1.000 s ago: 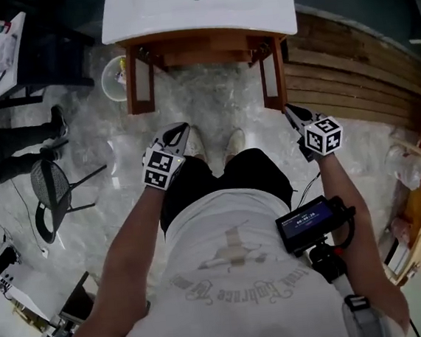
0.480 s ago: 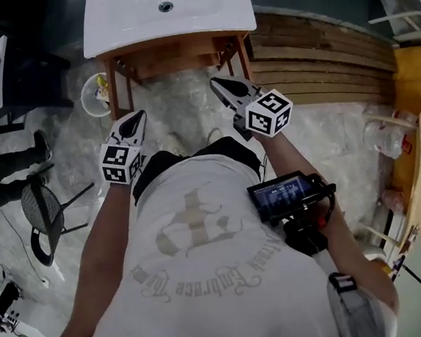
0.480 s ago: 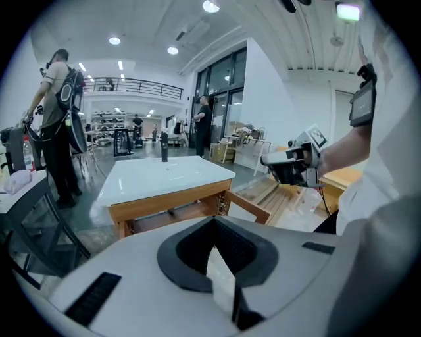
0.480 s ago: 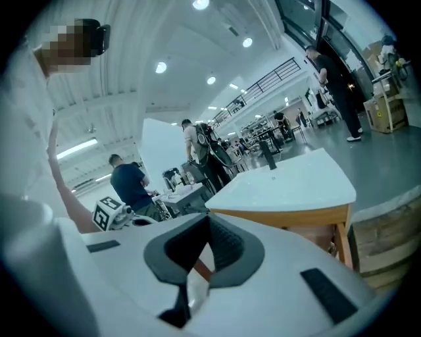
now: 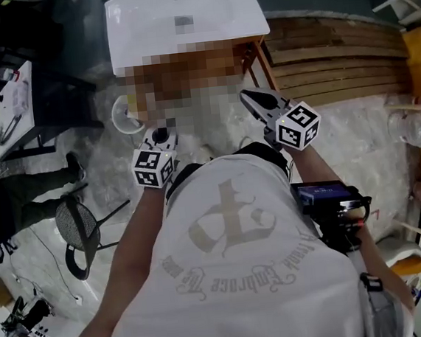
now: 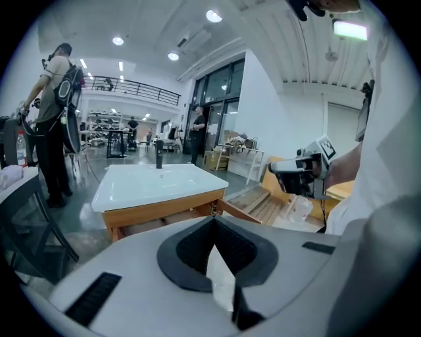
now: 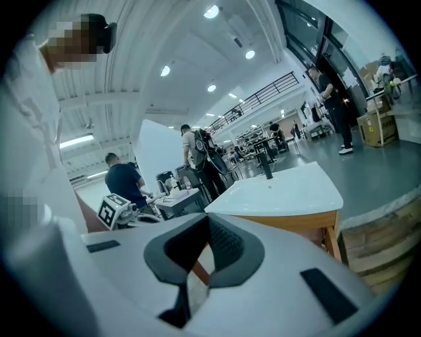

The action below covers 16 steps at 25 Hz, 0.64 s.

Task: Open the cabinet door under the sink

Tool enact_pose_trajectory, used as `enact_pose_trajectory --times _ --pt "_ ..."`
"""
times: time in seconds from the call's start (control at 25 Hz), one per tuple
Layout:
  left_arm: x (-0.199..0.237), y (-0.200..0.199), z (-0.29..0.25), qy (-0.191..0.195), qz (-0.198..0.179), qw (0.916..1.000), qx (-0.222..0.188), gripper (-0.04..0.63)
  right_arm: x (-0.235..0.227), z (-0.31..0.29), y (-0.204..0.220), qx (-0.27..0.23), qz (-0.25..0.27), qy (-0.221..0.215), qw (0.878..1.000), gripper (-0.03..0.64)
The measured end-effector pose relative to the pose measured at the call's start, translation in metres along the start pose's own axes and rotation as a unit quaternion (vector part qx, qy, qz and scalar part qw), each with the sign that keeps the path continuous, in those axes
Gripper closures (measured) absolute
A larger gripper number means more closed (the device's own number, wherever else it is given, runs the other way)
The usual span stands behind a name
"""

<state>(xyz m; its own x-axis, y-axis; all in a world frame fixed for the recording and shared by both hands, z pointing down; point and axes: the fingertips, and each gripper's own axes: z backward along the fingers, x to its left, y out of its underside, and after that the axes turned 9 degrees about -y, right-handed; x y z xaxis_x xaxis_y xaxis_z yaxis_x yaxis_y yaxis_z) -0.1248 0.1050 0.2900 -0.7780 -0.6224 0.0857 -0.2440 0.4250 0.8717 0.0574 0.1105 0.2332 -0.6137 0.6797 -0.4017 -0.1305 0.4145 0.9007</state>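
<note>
both grippers are held up in front of the person's chest, well apart from the furniture and touching nothing. left gripper [image 5: 160,138]: jaws fully together and empty, only pale floor shows through the slit in its own view. right gripper [image 5: 252,99]: same, pads closed on nothing. reads to me as a carry pose with the jaws parked closed and clear of the woodwork, not a reach.

task item: the cabinet [image 6: 164,212] sits directly under the white sink [image 5: 218,15], ahead of the person. in the left gripper view the cabinet door [image 6: 240,208] on that view's right stands swung out from the wooden frame. so that side looks open already, and my guess is the job is done or close to it.

hard to read:
- head view has a mosaic patch over most of the cabinet front, so there's no door state from there.
- door on the other side: can't tell, only a wooden upright shows at that corner.
- right gripper view gives the sink top and a strip of wood under it; the gripper body cuts off the rest.
- no handle resolvable in any view.
</note>
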Motion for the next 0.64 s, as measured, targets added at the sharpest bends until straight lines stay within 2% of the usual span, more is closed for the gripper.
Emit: enact_pose_trajectory --times 0.24,0.64 --pt "-0.005 0.001 0.005 0.016 0.022 0.9995 -0.012 0.586 0.001 -0.001 0.005 0.01 0.003 0.009 1.0 0.603" --pt "0.009 0.01 0.018 0.02 0.027 0.9994 -0.008 0.586 0.007 -0.019 0.009 0.018 0.001 0.012 1.0 0.603"
